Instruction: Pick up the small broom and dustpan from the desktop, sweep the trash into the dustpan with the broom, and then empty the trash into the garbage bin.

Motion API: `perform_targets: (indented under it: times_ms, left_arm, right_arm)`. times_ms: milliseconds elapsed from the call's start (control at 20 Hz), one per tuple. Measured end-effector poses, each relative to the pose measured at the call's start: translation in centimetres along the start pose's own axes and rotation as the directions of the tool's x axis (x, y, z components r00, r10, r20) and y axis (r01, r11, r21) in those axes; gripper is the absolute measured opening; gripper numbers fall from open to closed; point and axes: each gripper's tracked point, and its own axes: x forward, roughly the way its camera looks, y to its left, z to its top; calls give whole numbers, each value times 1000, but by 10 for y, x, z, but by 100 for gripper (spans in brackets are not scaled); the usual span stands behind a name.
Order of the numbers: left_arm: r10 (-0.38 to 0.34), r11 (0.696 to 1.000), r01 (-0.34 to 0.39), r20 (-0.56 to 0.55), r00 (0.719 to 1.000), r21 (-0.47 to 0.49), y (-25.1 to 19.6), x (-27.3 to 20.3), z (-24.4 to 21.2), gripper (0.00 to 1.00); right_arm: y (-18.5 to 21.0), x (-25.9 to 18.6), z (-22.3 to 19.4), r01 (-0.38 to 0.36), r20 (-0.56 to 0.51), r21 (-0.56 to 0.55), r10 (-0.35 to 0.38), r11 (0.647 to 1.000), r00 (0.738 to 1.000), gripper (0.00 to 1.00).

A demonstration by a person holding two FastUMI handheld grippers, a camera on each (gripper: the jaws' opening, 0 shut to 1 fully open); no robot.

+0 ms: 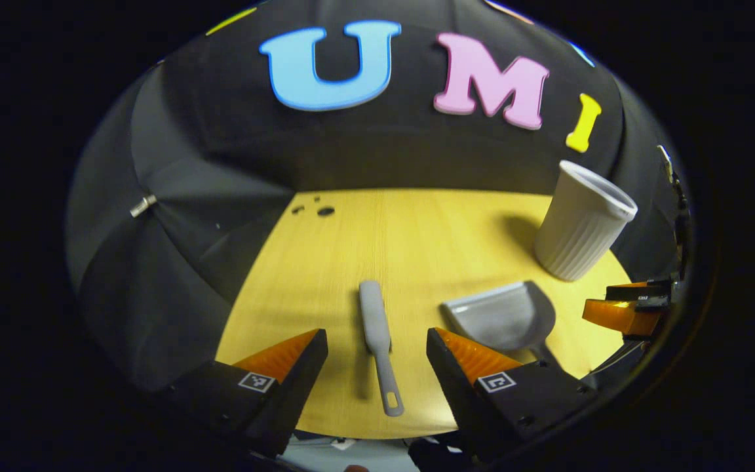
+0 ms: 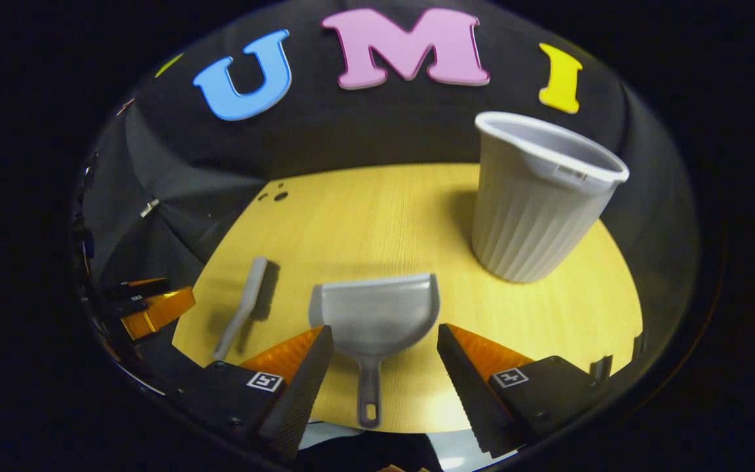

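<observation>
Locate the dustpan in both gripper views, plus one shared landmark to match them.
Left gripper view: dustpan lower right, just past the left gripper's right finger.
Right gripper view: dustpan bottom centre, handle between the right gripper's open fingers.
Shared landmark: ribbed garbage bin, behind the dustpan.

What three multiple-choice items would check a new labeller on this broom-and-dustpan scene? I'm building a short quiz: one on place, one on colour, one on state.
1. Where does the small broom lie?
A. inside the garbage bin
B. flat on the desktop, between the left gripper's open fingers
C. on the dustpan

2. What colour is the dustpan?
A. red
B. green
C. grey

3. How does the garbage bin stand?
A. upright, mouth open
B. tipped on its side
C. upside down

Key: 1 B, the broom rests on the desktop ahead of the left gripper. 2 C, pan and handle are grey. 3 A, its open rim faces up.
</observation>
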Motion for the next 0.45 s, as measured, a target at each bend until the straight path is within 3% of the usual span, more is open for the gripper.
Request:
perform_targets:
  times_ms: [150, 300, 450]
  left_arm:
    - [61, 998, -68, 237, 969, 19, -5, -59, 39, 96]
    - [83, 995, -96, 352, 932, 21, -15, -110, 47, 96]
    - [78, 996, -87, 448, 891, -1, -29, -156, 54, 97]
  right_arm:
    - [12, -49, 46, -15, 216, -24, 20, 1000, 976, 99]
    - [14, -94, 86, 21, 429, -60, 7, 998, 903, 99]
    - [20, -135, 89, 71, 536, -101, -6, 992, 844, 99]
